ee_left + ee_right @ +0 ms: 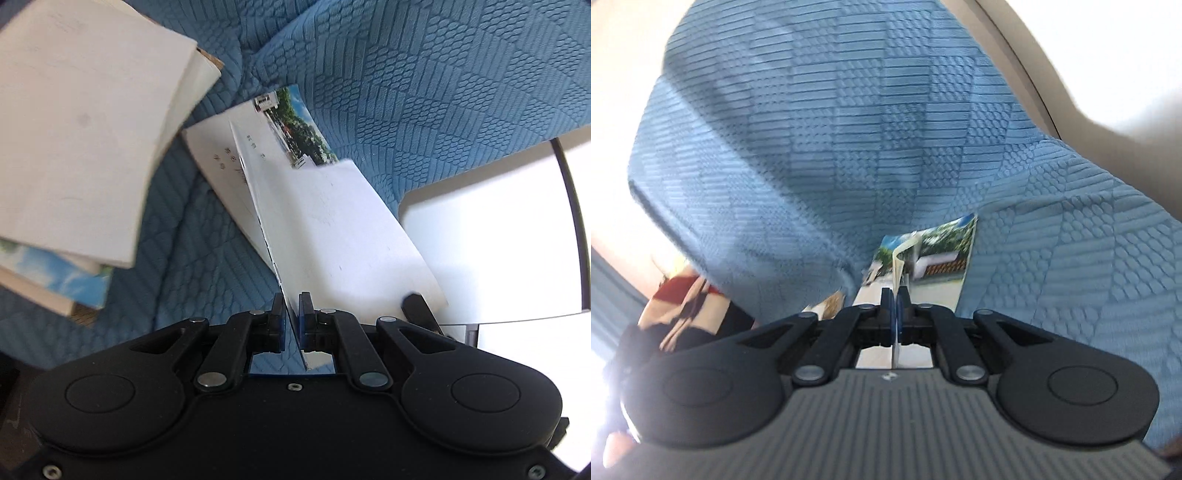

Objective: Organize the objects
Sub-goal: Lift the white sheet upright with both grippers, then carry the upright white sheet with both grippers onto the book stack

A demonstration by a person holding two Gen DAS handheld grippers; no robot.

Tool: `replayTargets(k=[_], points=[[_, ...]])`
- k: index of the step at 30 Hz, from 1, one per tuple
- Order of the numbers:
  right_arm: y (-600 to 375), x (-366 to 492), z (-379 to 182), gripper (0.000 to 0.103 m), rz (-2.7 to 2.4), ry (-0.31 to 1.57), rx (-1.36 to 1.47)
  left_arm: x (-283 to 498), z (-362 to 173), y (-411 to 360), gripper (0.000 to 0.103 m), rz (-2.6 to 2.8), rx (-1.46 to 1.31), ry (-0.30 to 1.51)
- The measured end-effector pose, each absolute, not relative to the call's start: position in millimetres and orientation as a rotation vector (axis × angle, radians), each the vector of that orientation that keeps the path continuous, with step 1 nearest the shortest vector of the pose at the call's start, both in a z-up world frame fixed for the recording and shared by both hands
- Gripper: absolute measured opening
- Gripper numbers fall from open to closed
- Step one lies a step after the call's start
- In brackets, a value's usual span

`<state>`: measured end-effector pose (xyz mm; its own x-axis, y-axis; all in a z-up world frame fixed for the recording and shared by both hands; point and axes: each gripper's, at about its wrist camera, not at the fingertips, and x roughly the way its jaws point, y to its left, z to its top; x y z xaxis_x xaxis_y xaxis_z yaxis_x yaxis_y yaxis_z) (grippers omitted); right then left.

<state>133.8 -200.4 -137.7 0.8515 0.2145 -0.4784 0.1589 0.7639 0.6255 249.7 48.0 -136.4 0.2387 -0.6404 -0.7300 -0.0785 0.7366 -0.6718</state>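
Booklets are in both grips here, or possibly one thin booklet (295, 192) shared between them; the views do not settle which. Carrying such thin paper well means, I judge, keeping each pinch firm on the edge, moving both hands together so the pages do not tear or fan, and lowering it flat onto the stack rather than dropping it.

From the left wrist, the left gripper (292, 301) is closed tight on the near edge of a white booklet that runs away from the jaws toward the far side, its far end printed with a photo of trees and buildings. It hangs above the blue quilted cover (424, 92). A stack of books (74, 147) lies to the left, well apart from the jaws, and looks the likely place for it. A black fingertip, probably the other gripper's, shows at the booklet's right near corner.

From the right wrist, the right gripper (895, 295) is likewise pinched shut on a thin printed edge, with the same kind of photo cover (938, 258) standing just beyond the jaws against the blue cover. A gloved hand (676, 332) shows at the near left, blurred.
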Motion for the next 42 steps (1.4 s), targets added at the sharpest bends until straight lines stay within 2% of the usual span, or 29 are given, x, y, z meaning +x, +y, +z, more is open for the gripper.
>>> replayTargets(k=[10,28,42], points=[[-159.7,101.9,-93.6,0.004,0.018,0.568,0.644,225.7,-100.2,75.1,0.005,-0.452,-0.672,1.255],[-74.9,107.2,2.3,0.004,0.106,0.462,0.505,224.8,16.2,151.9,0.006,-0.493,-0.639,1.059],[-19.8,153.1,17.4,0.004,0.137,0.485,0.477,258.3,30.0,225.9,0.006,-0.474,-0.682,0.964]])
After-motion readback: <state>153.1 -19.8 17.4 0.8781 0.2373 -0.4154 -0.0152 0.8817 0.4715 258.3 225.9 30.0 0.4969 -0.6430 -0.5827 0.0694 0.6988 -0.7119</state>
